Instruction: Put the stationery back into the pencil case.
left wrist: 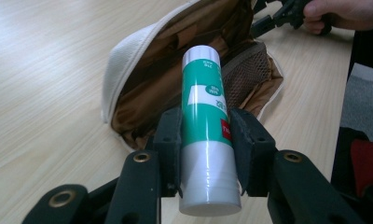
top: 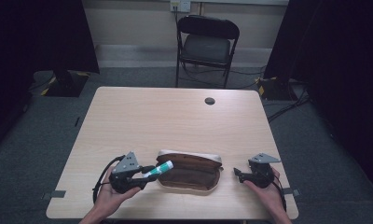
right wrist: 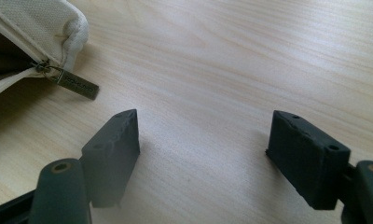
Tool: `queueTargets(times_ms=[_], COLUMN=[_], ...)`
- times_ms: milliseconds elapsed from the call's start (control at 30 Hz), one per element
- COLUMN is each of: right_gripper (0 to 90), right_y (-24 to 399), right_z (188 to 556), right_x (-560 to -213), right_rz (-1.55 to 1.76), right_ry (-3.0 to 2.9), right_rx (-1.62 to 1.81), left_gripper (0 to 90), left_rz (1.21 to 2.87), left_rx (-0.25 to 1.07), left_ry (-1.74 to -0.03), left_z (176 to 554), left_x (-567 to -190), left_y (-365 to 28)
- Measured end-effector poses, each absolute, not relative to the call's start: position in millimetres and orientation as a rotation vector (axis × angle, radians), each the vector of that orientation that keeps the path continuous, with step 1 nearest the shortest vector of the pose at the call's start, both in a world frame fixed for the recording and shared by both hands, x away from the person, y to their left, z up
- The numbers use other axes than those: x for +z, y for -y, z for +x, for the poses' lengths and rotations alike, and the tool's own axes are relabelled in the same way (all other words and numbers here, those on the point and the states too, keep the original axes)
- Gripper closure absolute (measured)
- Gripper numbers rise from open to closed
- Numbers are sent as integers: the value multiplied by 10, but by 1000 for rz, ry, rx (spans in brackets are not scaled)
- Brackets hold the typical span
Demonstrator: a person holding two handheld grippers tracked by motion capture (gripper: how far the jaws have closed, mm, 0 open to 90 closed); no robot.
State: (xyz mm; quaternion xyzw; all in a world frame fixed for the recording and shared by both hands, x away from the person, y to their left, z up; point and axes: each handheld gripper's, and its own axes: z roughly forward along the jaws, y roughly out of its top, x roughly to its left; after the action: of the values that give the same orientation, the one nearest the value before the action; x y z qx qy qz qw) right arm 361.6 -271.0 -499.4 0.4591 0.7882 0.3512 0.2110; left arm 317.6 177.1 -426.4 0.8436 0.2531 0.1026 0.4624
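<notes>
A green and white tube is clamped between the pads of my left gripper, which is shut on it. In the high view the left gripper holds the tube with its far end at the left rim of an open cream pouch with a brown lining. The pouch gapes just beyond the tube's tip. My right gripper rests right of the pouch, open and holding nothing. Its jaws stand wide over bare wood, near the pouch's zipper pull.
The wooden table has a round dark cable port near its far edge. A black folding chair stands behind the table. The near edge lies just below both hands.
</notes>
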Motion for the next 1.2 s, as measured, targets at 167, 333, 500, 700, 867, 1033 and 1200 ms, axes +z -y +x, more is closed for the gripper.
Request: queueTargets(times_ms=[167,333,500,700,867,1033,1200], right_gripper=[240,240,240,240,240,240,240], right_y=[2709,2709,2708,2708,2708,2708,2708], right_z=[3616,3616,3617,3617,3617,3617,3617], right_x=[-4994,-4994,-4994,-4994,-4994,-4994,-4994], right_rz=[1275,1275,1277,1275,1276,1276,1277], right_ry=[-2190,-2191,-2190,-2191,-2191,-2191,-2191], right_rx=[976,976,977,977,977,977,978], left_gripper=[656,655,656,656,655,655,654], left_rz=[2111,2115,2148,2191,2208,2223,2214], left_rx=[216,198,194,184,198,204,209], left_ry=[-628,-599,-587,-572,-562,-558,-591], left_z=[3226,3304,3378,3504,3581,3633,3701], left_x=[-4269,-4245,-4293,-4321,-4323,-4375,-4440], left_y=[-1637,-1499,-1323,-1108,-971,-883,-849])
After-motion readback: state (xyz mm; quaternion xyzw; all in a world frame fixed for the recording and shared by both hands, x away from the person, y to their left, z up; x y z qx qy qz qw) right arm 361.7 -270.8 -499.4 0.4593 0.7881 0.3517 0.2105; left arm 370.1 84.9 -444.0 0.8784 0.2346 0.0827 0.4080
